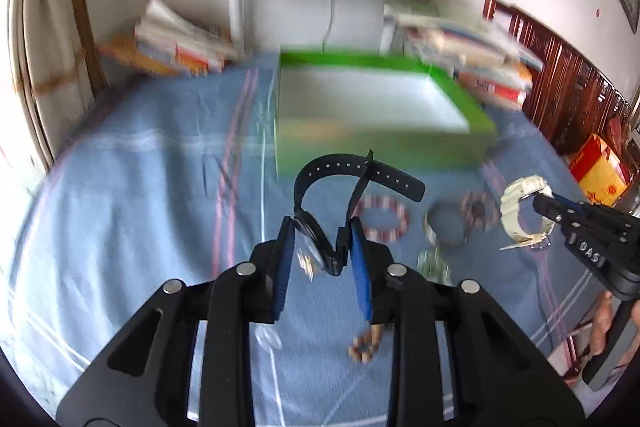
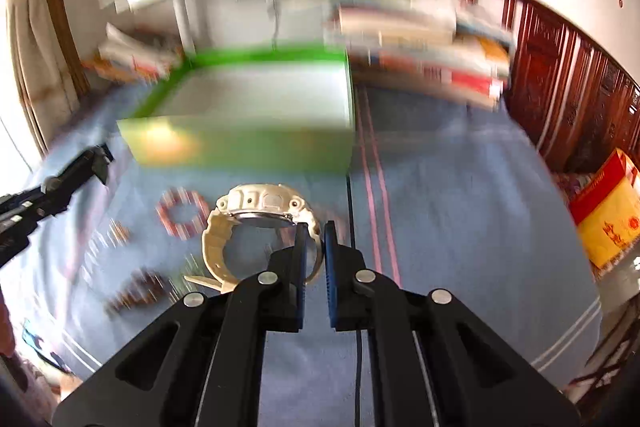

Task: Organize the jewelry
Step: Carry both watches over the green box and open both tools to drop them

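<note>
My left gripper (image 1: 322, 227) is shut on a black watch (image 1: 320, 199) and holds it above the blue cloth, its strap looping up toward the green box (image 1: 380, 143). My right gripper (image 2: 316, 229) is shut on the strap of a cream watch (image 2: 260, 205), also lifted; that watch shows in the left wrist view (image 1: 524, 211) at the right. The green box (image 2: 240, 143) is open with a white inside and stands just beyond both grippers. A red-and-white bead bracelet (image 1: 384, 217) lies on the cloth below the black watch.
More bracelets lie on the cloth: a metal bangle (image 1: 444, 229), a dark beaded one (image 1: 478, 209), a brown beaded one (image 1: 364, 345) and another brown one (image 2: 136, 291). Stacks of books (image 2: 432, 59) stand behind the box. A yellow-red box (image 2: 608, 219) is at the right.
</note>
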Tool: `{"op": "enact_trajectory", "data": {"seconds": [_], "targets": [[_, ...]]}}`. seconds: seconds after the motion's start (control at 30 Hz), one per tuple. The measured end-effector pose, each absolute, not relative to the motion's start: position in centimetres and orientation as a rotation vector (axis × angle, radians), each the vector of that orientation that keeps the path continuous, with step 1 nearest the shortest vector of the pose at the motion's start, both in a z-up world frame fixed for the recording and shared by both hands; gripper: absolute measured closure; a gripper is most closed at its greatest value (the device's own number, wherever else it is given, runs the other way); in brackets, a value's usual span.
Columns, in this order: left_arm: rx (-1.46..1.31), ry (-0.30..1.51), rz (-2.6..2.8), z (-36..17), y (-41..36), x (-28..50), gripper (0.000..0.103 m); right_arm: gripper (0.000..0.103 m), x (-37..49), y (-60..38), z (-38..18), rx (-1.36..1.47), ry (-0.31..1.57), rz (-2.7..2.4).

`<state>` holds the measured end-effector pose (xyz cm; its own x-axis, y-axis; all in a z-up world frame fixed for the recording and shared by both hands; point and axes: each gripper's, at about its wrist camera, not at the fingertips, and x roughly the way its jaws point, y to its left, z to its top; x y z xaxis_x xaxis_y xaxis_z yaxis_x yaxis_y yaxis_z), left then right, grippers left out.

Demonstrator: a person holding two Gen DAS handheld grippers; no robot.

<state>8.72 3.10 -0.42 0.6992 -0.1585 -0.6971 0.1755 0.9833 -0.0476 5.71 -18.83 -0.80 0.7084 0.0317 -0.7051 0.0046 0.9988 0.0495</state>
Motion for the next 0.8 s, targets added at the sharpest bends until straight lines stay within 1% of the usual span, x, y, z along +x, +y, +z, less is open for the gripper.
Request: {"op": "enact_trajectory", "data": {"seconds": [0.1,0.2,0.33,0.47,0.5,0.53,0.57,0.6,0.63,0.67,0.77,0.8], "targets": [[0.001,0.723,-0.22,2.9,2.5,11.8,0.075,0.094,7.8,-18.7,2.7,0.045,0.701,0.01],[-0.014,0.725,-0.216,3.9,2.0,16.0,0.074,0.094,12.1,-18.2,4.1,0.045,0.693,0.025],[-0.016,0.783,-0.165,1.6,1.1,22.0,0.074,0.094,18.4,-18.2,1.8,0.049,0.774,-0.018],[-0.045,0.886,-0.171,-1.8,0.7,24.9,0.074,0.093,22.4,-17.5,-1.8,0.044,0.856,-0.036],[-0.05,0.898,-0.171,-2.4,0.6,25.3,0.072,0.093,22.7,-17.2,-2.4,0.04,0.864,-0.037],[-0.05,0.902,-0.174,-2.8,0.5,25.5,0.067,0.087,23.1,-17.0,-2.8,0.038,0.865,-0.028],[-0.048,0.899,-0.174,-3.1,0.5,25.4,0.06,0.073,23.1,-17.0,-2.9,0.039,0.859,-0.018],[-0.049,0.889,-0.18,-3.0,0.6,25.3,0.048,0.063,22.8,-17.1,-2.8,0.041,0.845,-0.015],[-0.052,0.87,-0.189,-2.8,0.7,24.9,0.036,0.044,22.3,-17.4,-2.5,0.05,0.822,-0.01],[-0.053,0.837,-0.192,-2.4,1.1,24.4,0.033,0.037,21.4,-18.1,-1.9,0.074,0.771,0.004],[-0.064,0.743,-0.157,-1.1,3.1,22.9,0.028,0.035,19.5,-21.4,-1.1,0.175,0.657,-0.035],[-0.079,0.718,-0.125,-0.8,3.8,22.7,0.024,0.033,18.9,-23.2,-1.1,0.243,0.612,-0.083]]}}
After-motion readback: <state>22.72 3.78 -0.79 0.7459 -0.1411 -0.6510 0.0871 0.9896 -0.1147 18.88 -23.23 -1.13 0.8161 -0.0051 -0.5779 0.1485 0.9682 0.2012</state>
